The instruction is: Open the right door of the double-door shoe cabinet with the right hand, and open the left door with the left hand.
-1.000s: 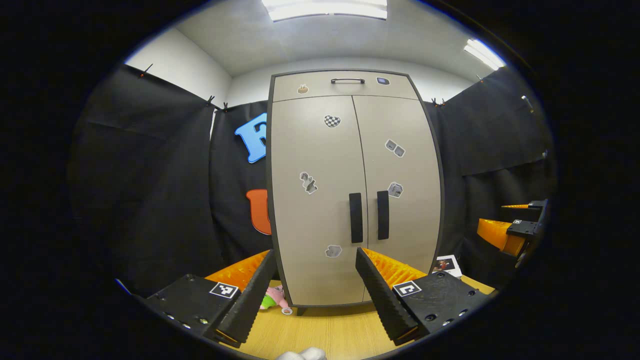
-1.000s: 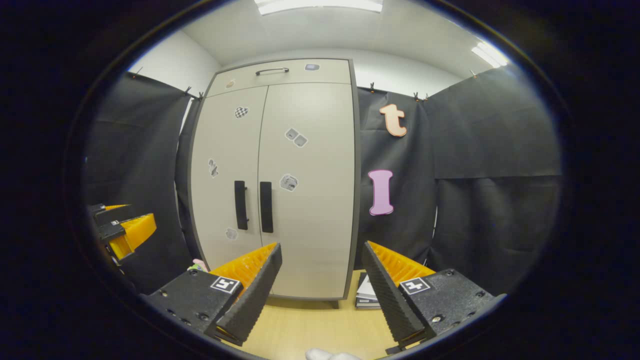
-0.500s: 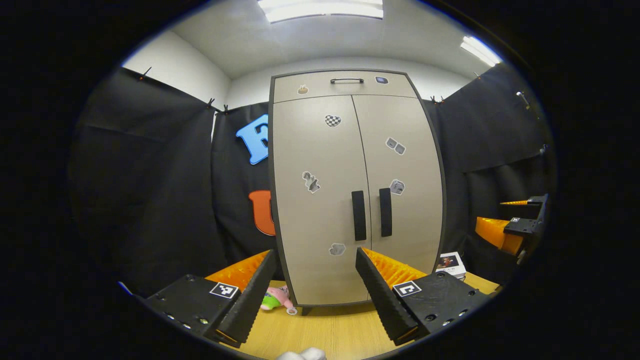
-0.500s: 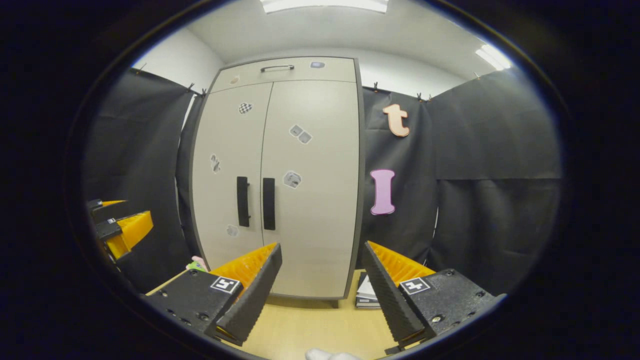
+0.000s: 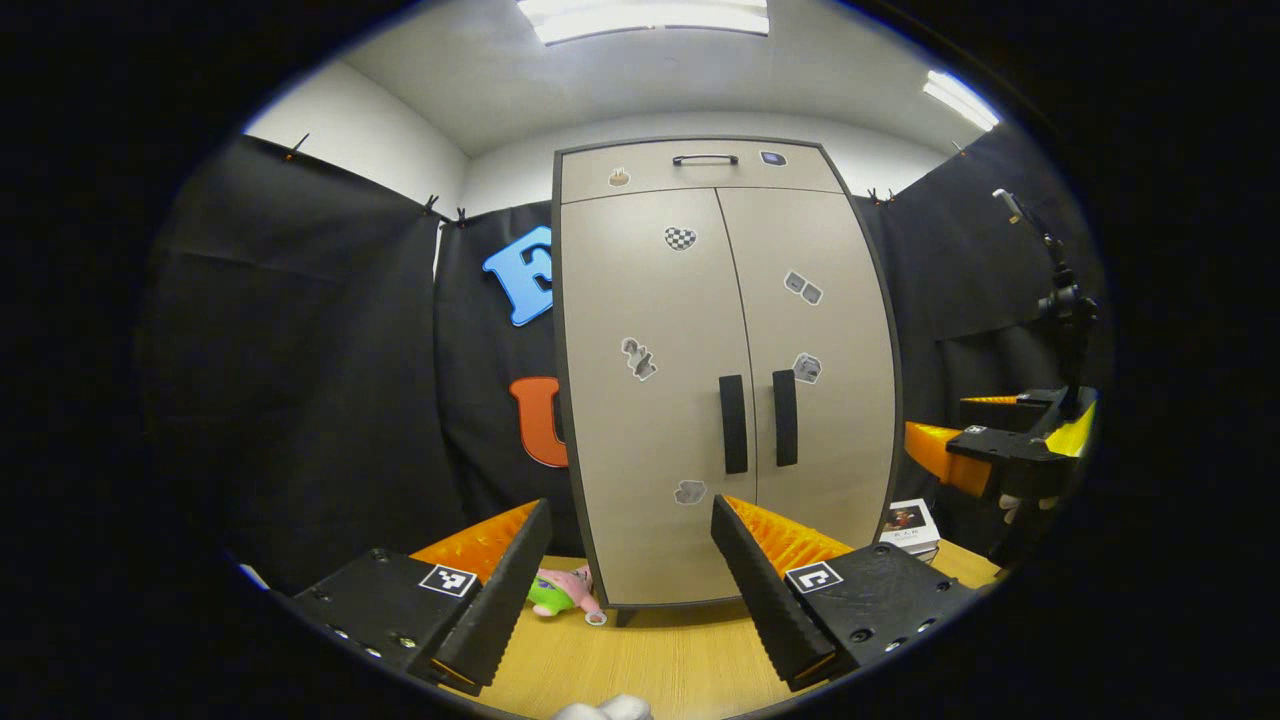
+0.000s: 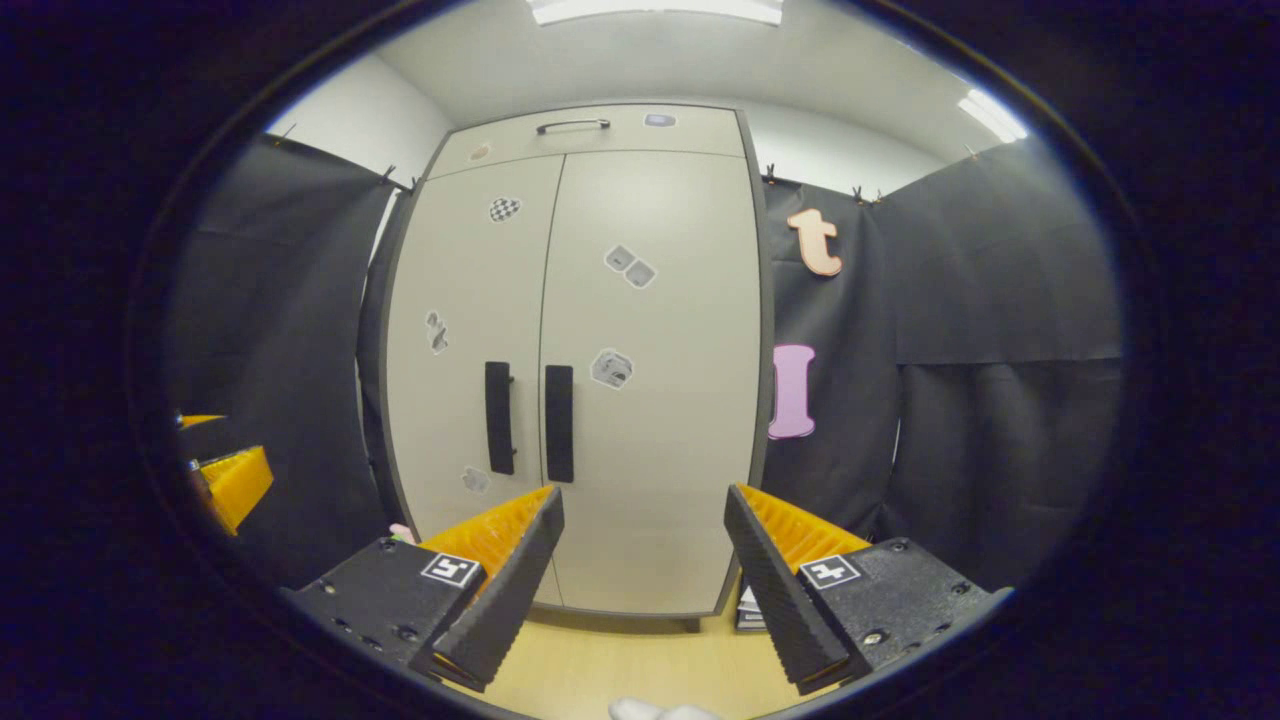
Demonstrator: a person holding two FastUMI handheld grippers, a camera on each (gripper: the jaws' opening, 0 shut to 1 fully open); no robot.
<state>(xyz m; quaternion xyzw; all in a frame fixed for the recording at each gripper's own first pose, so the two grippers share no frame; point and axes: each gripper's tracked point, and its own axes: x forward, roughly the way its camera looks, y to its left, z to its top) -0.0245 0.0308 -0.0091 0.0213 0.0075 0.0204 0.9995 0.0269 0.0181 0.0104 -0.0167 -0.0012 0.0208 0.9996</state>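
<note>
A tall beige shoe cabinet [image 5: 700, 330] [image 6: 590, 330] stands ahead, both doors closed. Two black vertical handles flank the centre seam: the left door handle [image 5: 733, 424] [image 6: 498, 417] and the right door handle [image 5: 785, 418] [image 6: 559, 423]. My left gripper [image 5: 630, 580] is open, some way short of the cabinet, with nothing between its fingers. My right gripper [image 6: 645, 580] is open too, closer to the cabinet and low before the right door. In the left gripper view the right gripper [image 5: 985, 455] is at the right edge; in the right gripper view the left gripper [image 6: 225, 465] is at the left edge.
The cabinet stands on a wooden floor [image 5: 650, 665]. A pink and green plush toy [image 5: 560, 592] lies at its lower left corner. Stacked books [image 5: 910, 525] [image 6: 750, 618] sit beside its lower right corner. A drawer with a handle [image 5: 705, 159] tops the doors.
My right gripper has moved forward toward the cabinet, which looks larger in its view. My left gripper has shifted slightly, so the cabinet sits further right. Both stay open.
</note>
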